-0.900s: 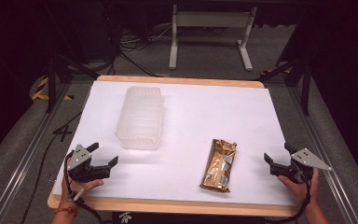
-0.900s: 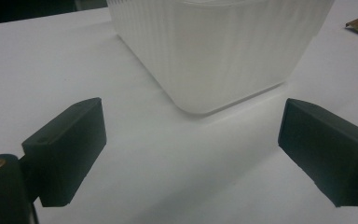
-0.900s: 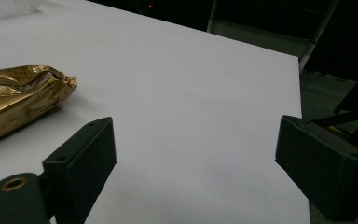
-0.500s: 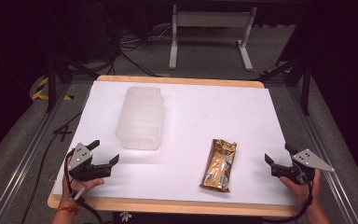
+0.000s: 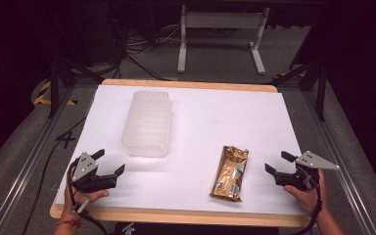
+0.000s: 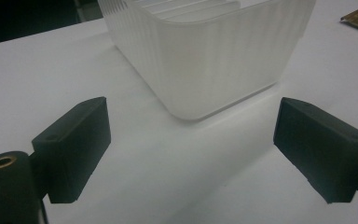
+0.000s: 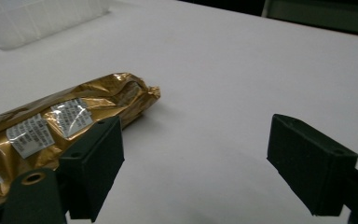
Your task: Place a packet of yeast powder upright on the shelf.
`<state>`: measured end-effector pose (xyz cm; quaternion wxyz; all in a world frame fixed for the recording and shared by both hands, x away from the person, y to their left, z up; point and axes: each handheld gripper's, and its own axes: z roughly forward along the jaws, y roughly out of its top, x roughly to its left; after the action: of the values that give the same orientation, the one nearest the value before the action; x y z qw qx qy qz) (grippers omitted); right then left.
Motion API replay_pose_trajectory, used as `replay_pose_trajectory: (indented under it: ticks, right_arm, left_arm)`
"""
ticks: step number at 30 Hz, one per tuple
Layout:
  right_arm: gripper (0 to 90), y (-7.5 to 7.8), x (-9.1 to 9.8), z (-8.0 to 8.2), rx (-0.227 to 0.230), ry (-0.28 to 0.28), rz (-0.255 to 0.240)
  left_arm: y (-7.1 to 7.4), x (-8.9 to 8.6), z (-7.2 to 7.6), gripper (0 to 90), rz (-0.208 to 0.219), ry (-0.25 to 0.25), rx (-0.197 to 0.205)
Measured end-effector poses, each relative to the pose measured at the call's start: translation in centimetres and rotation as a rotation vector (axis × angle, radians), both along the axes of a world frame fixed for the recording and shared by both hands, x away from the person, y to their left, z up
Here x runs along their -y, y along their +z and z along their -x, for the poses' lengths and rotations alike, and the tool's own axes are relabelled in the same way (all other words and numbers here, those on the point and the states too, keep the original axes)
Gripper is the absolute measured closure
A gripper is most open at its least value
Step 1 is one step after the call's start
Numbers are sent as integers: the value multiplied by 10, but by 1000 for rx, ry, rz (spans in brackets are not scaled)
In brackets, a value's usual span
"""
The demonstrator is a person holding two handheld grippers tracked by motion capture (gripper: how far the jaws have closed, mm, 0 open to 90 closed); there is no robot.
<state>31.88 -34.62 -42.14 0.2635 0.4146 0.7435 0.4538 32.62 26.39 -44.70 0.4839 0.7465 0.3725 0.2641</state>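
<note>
Dark lab floor with cables and a white stand's legs beyond the far edge; work surface is a wood-rimmed table covered by a white sheet. On it lie two items, well apart: a translucent ribbed plastic container left of centre, and a gold foil snack packet right of centre near my side. Left gripper sits at the near-left corner, jaws wide with nothing between them; in the left gripper view its jaws frame the container's near end straight ahead, close but not touching. Right gripper rests at the near-right edge, jaws wide, also empty. Key relation for the next move: the packet lies to the left of the right gripper, near but apart, its long axis running roughly away from me with a slight lean, so the jaws point across at its long side rather than along it. In the right gripper view the packet sits off to the left, beside and partly behind the left-hand jaw, not yet between the two. My judgement: the right hand is the nearer one for the packet, the left for the container. To take the packet I would shift the right gripper leftward until the foil body lies between the open jaws, closing across its short width.
</note>
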Motion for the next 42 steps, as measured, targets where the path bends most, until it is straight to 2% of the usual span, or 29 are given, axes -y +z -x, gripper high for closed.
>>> replay_pose_trajectory:
  ticks: [2, 3, 4, 8, 9, 10, 13, 15, 16, 17, 18, 19, 22, 24, 29, 32, 34, 37, 40, 42]
  right_arm:
    - [188, 1, -9, -3, -22, 40, -10]
    - [186, 2, -16, -5, -31, 52, 8]
    - [184, 2, -21, -6, -38, 66, 6]
    - [181, 5, -36, -14, -65, 96, -5]
    - [178, 6, -42, -17, -81, 107, 6]
    - [173, 7, -50, -24, -100, 125, -4]
    - [145, 5, -60, -37, -152, 127, -19]
    - [150, 5, -63, -40, -164, 125, -34]
    - [152, 4, -68, -46, -194, 117, -35]
    - [147, 1, -73, -52, -218, 100, 4]
    - [151, -1, -75, -54, -223, 94, 13]
    - [151, -1, -75, -54, -223, 94, 13]
    - [144, -6, -79, -62, -260, 97, -4]
    - [135, -9, -84, -66, -283, 115, 2]
    - [123, -15, -94, -71, -287, 116, 3]
    - [120, -19, -99, -71, -267, 139, 7]
    - [121, -19, -98, -70, -256, 144, 14]
    - [124, -18, -96, -70, -266, 137, 10]
    - [126, -15, -93, -67, -247, 127, 35]
    - [133, -10, -89, -64, -206, 94, 59]
  left_arm:
    - [0, 1, 1, 116, -10, -6, -2]
    - [0, 2, 1, 117, -17, -8, 0]
    - [0, 2, 1, 117, -24, -11, 1]
    - [1, 2, 3, 117, -21, -12, 6]
    - [1, 2, 3, 117, -20, -13, 8]
    - [1, 2, 3, 117, -21, -12, 10]
    - [1, 3, 3, 125, -30, -14, 11]
    - [1, 3, 3, 125, -34, -17, 6]
    - [1, 3, 3, 125, -34, -18, 5]
    - [1, 3, 3, 125, -30, -19, 6]
    - [1, 2, 3, 125, -29, -19, 6]
    - [1, 2, 3, 125, -29, -19, 6]
    - [1, 3, 3, 125, -34, -18, 10]
    - [1, 3, 2, 124, -35, -23, 11]
    - [3, 7, 1, 119, -22, -33, 7]
    - [5, 9, 4, 119, -13, -45, 16]
    - [6, 8, 5, 119, -18, -47, 21]
    - [5, 7, 4, 119, -15, -42, 18]
    - [4, 6, 4, 119, -15, -46, 15]
    - [3, 6, 4, 121, -25, -47, 11]
